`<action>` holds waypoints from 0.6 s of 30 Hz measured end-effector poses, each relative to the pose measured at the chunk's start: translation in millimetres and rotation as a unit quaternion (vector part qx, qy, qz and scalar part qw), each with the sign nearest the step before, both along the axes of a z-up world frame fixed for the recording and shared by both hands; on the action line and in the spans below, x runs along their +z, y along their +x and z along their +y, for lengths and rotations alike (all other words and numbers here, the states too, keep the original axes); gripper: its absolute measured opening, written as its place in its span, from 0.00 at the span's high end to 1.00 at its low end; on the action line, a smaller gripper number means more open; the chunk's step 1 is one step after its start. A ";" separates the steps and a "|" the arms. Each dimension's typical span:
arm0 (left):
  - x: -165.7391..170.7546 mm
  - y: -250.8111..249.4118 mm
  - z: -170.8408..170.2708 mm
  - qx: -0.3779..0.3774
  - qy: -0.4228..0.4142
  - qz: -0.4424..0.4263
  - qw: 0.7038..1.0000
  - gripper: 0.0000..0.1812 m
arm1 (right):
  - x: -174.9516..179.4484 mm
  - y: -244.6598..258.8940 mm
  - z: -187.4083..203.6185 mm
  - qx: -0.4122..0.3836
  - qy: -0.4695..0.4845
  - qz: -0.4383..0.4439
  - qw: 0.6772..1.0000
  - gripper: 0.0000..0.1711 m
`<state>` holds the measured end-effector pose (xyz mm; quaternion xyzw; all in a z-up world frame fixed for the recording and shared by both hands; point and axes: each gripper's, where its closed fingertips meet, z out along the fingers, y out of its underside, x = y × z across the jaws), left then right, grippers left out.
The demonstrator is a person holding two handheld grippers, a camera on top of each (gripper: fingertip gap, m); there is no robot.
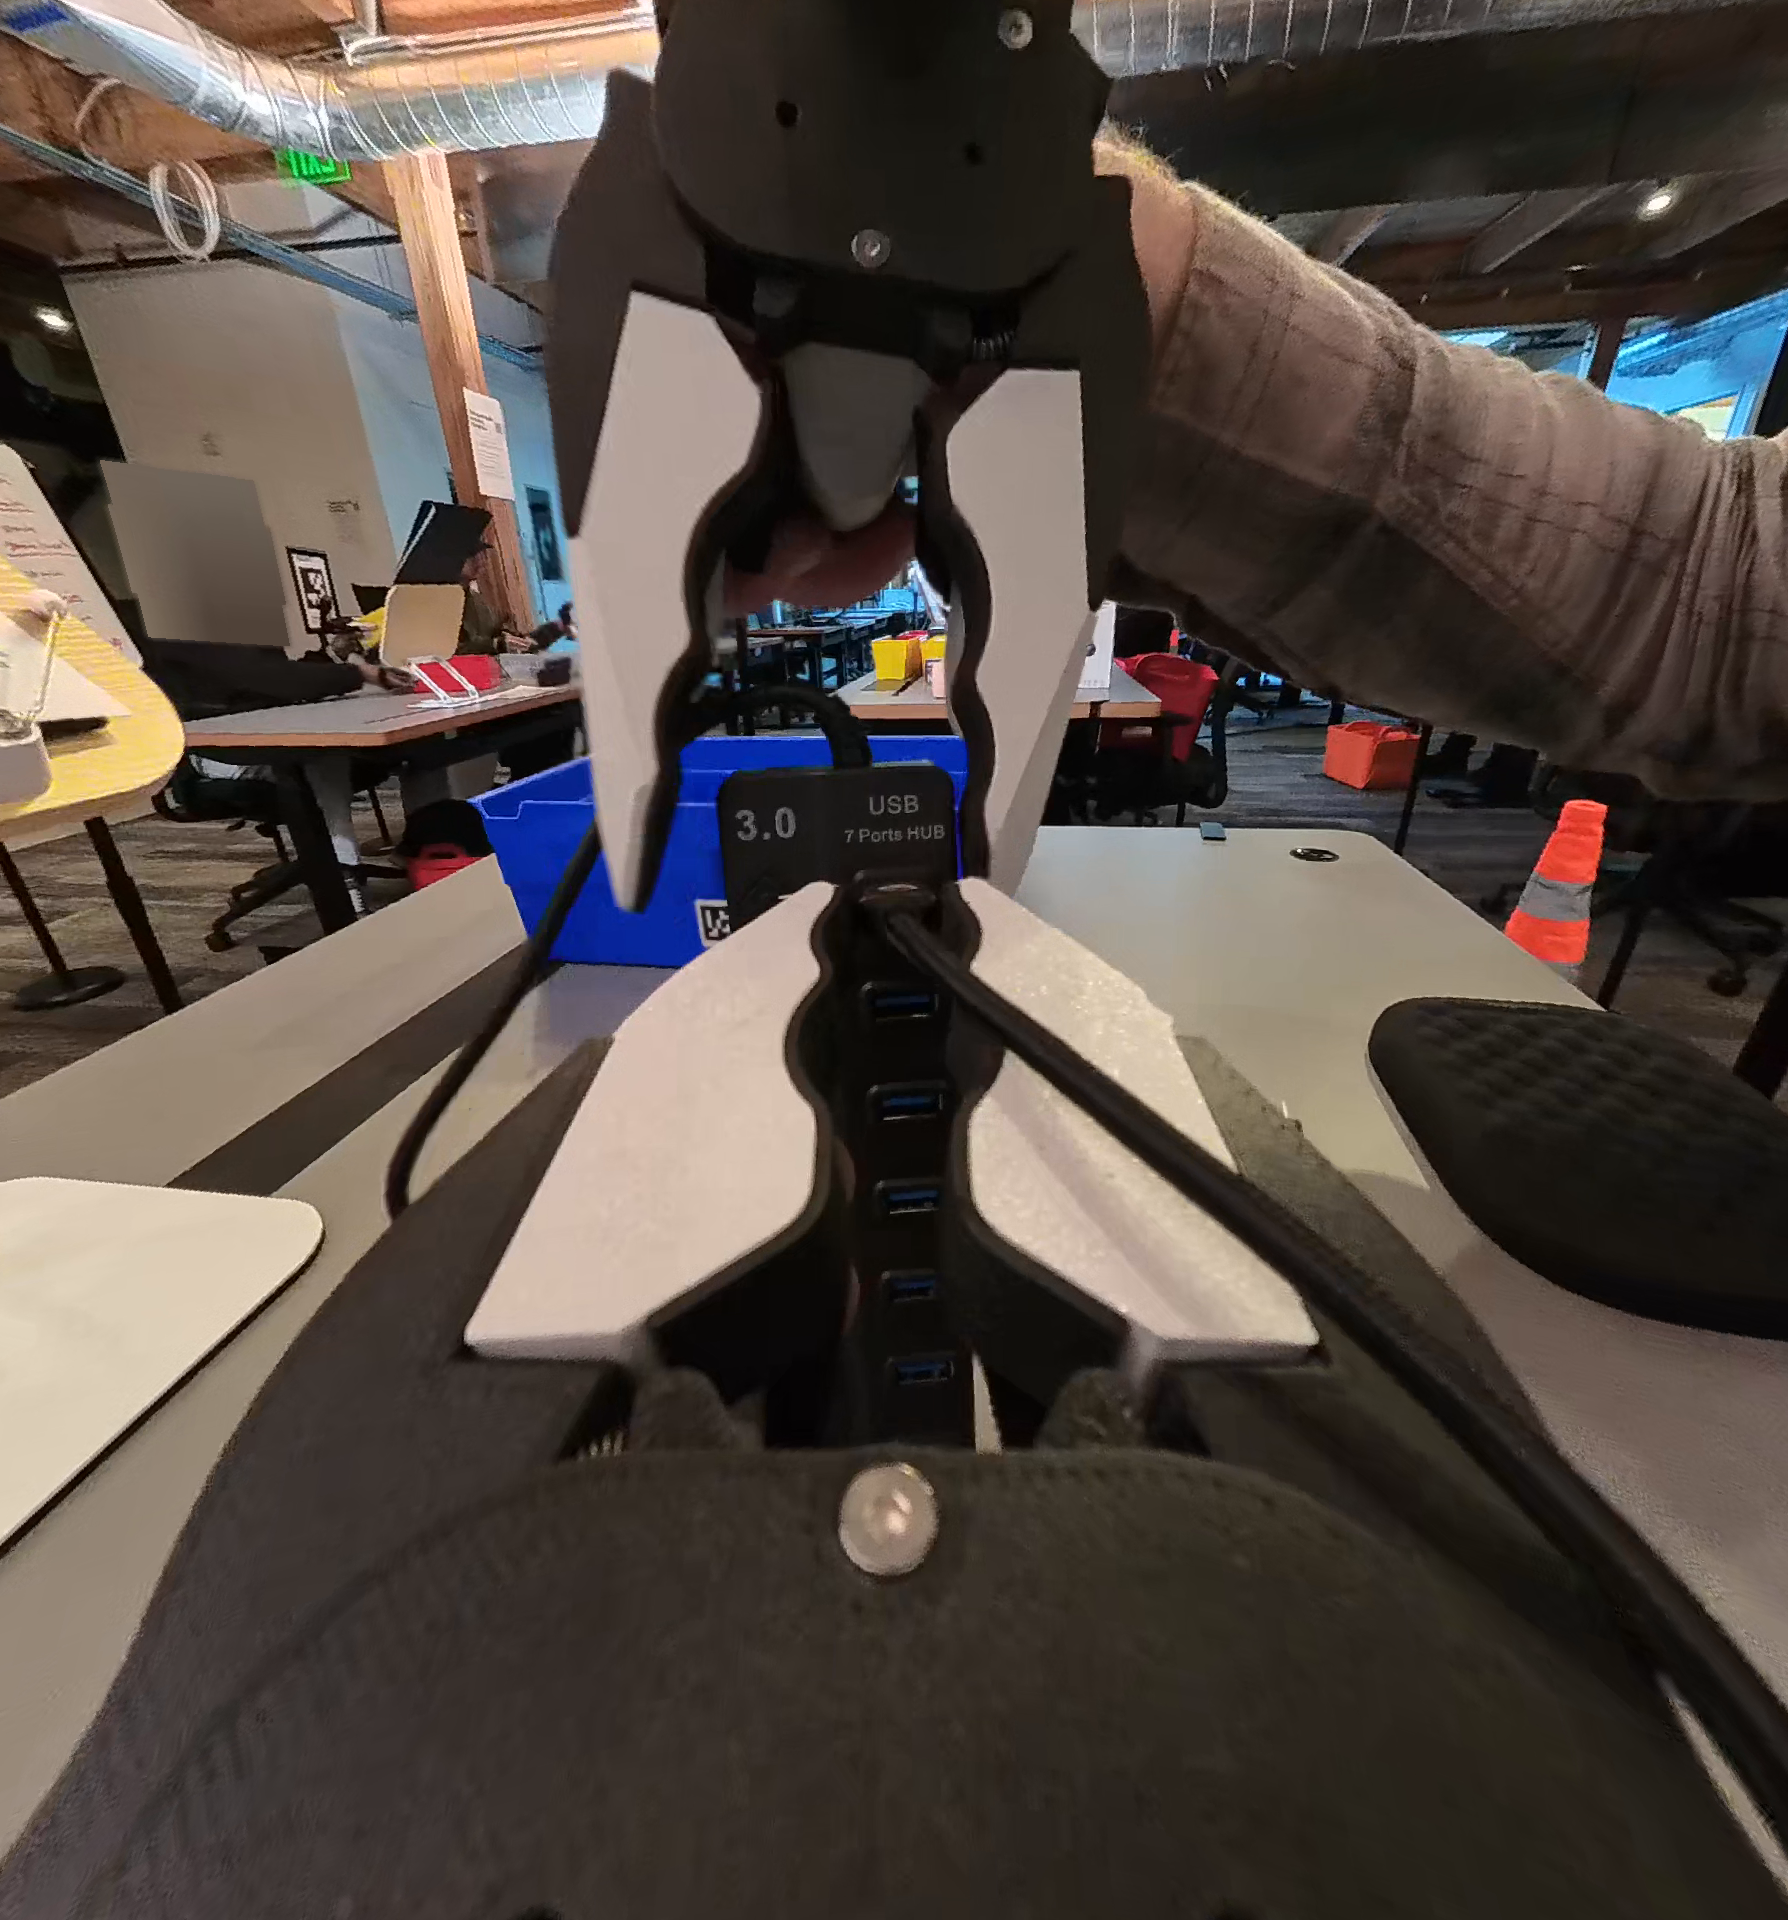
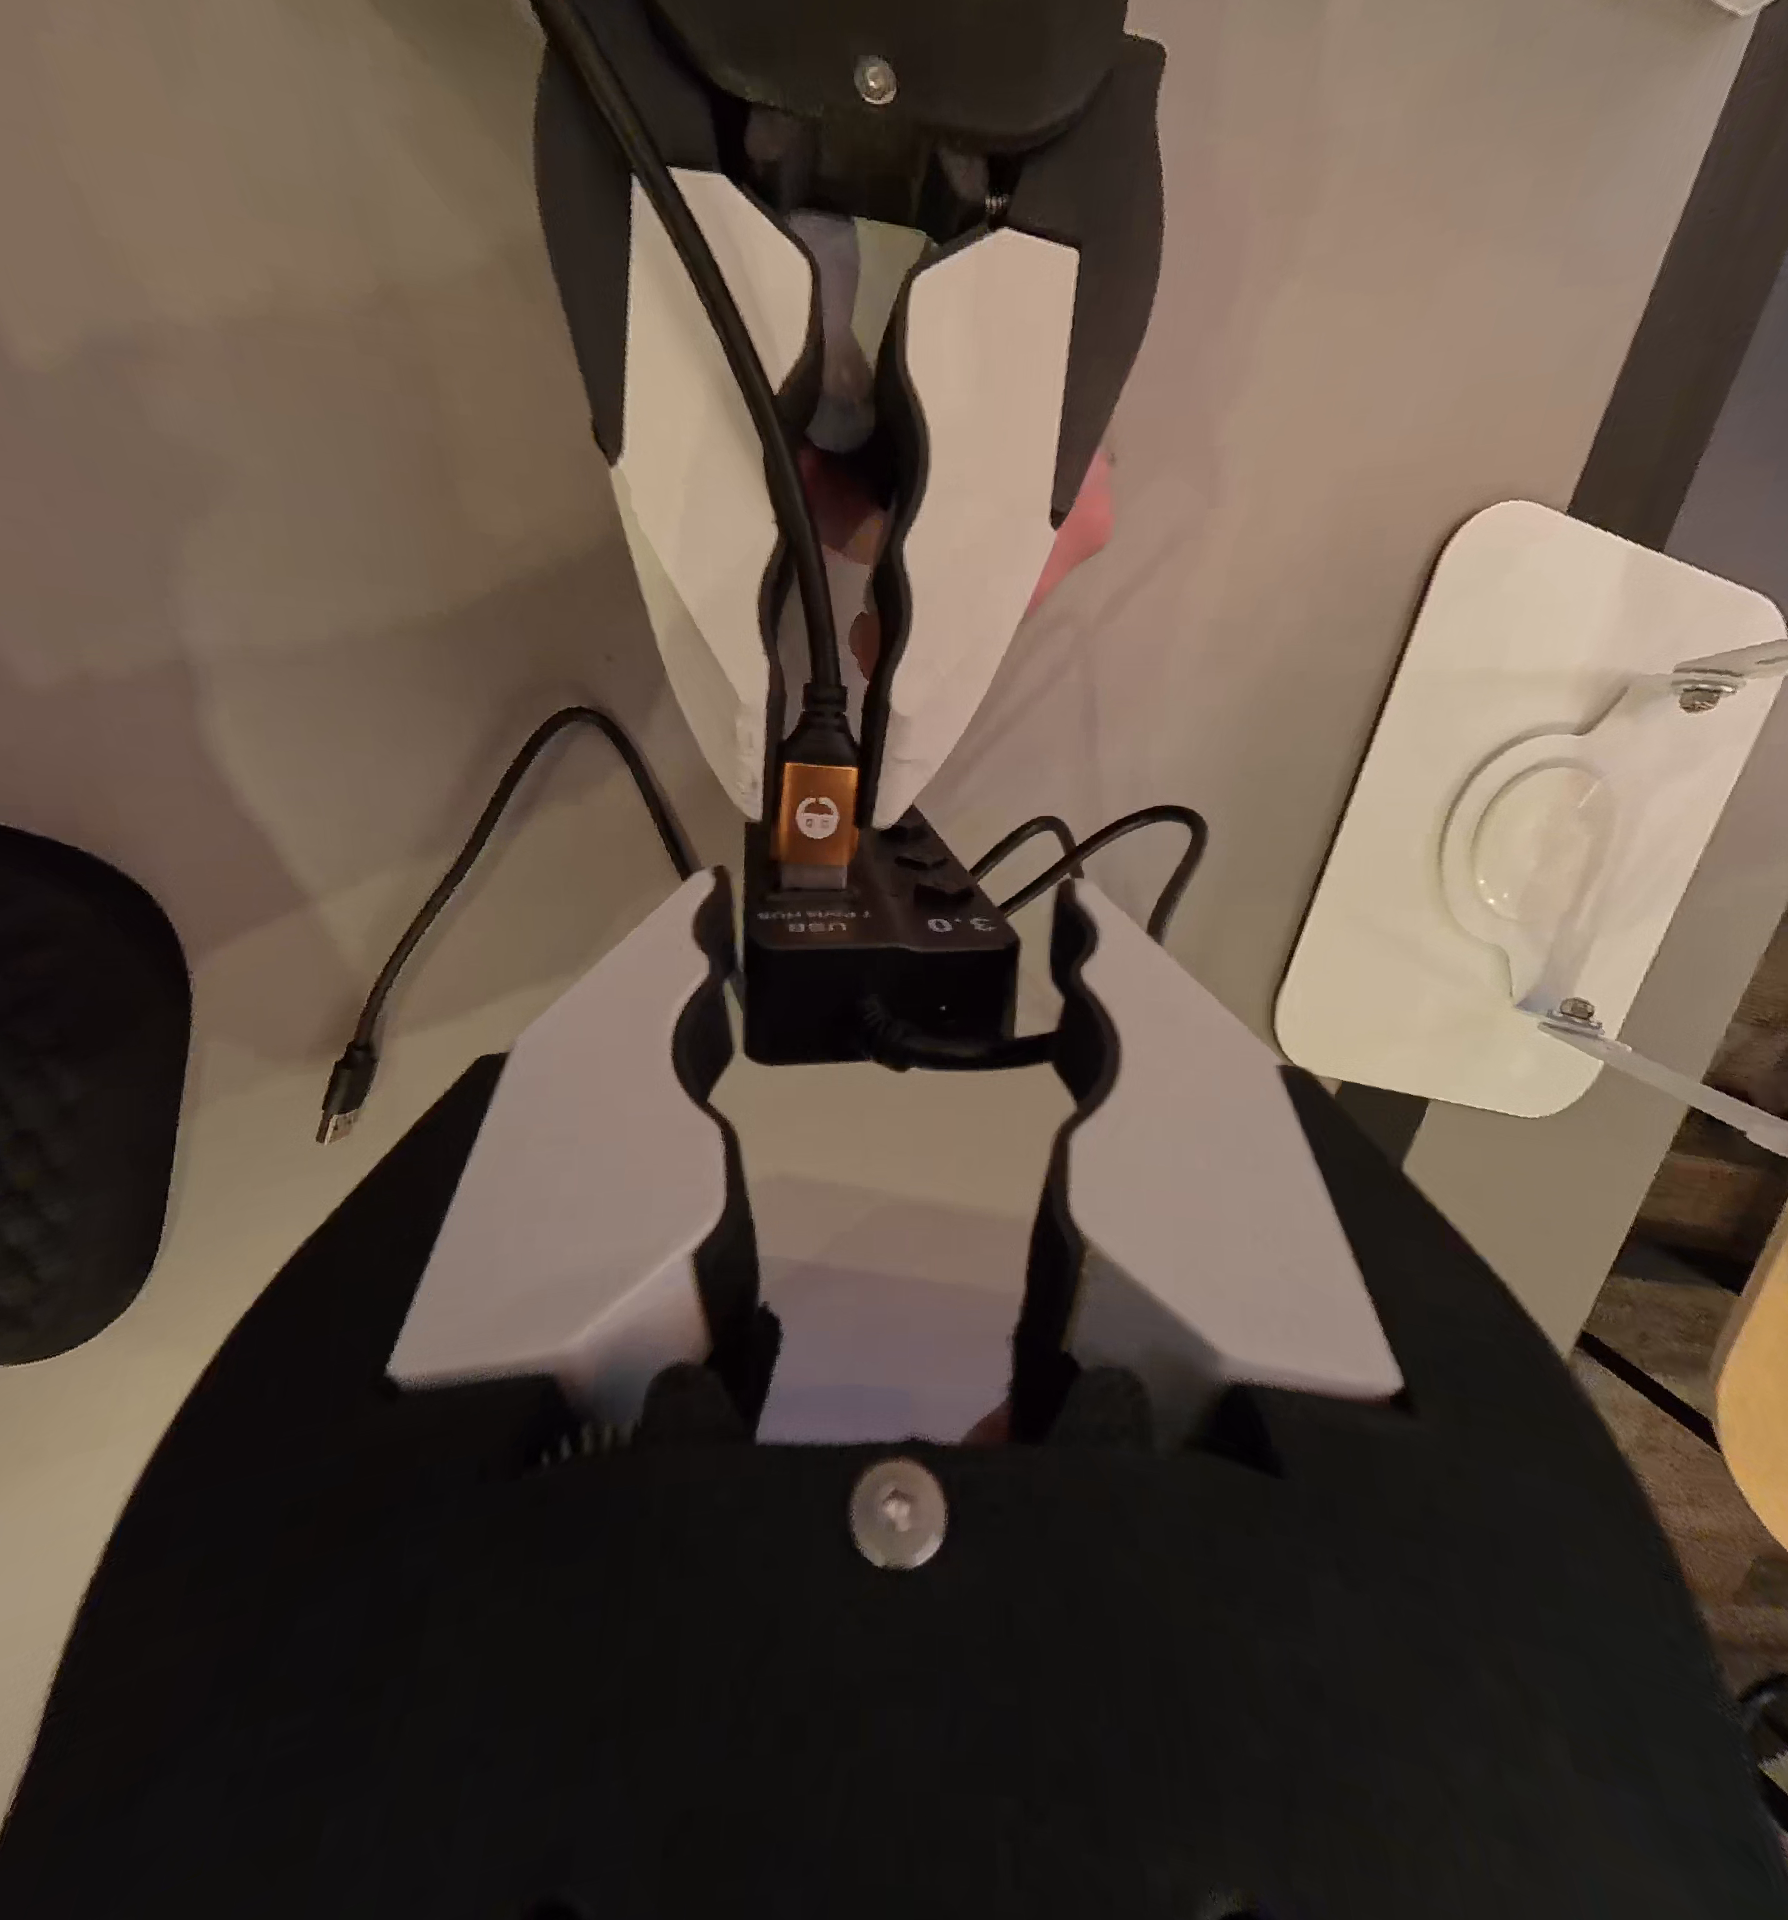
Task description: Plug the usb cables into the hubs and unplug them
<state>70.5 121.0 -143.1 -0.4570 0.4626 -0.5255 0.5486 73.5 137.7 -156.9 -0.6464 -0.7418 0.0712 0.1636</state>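
Observation:
A black USB hub (image 1: 836,823) with blue ports lies on the grey table (image 1: 1233,935). My left gripper (image 1: 890,899) is shut on the hub along its sides. A black cable (image 1: 1129,1122) with an orange plug (image 2: 817,821) is plugged into the hub's end port. In the right wrist view the hub (image 2: 879,987) sits between the tips of my right gripper (image 2: 890,904), which is open and empty and straddles its end. The left gripper (image 2: 828,805) reaches in from the top there. The right gripper (image 1: 812,883) hangs above the hub in the left wrist view.
A loose black cable end (image 2: 344,1101) lies on the table to the left. A black padded rest (image 1: 1648,1164) and a white stand base (image 2: 1534,810) flank the hub. A blue bin (image 1: 599,831) stands behind. A person's sleeve (image 1: 1441,520) holds the right gripper. My two grippers' fingertips are within a few centimetres of each other.

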 end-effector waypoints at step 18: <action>9.6 4.8 -3.2 0.023 0.035 0.010 0.999 0.91 | -25.3 7.7 -4.4 0.011 -0.019 -0.020 1.000 0.65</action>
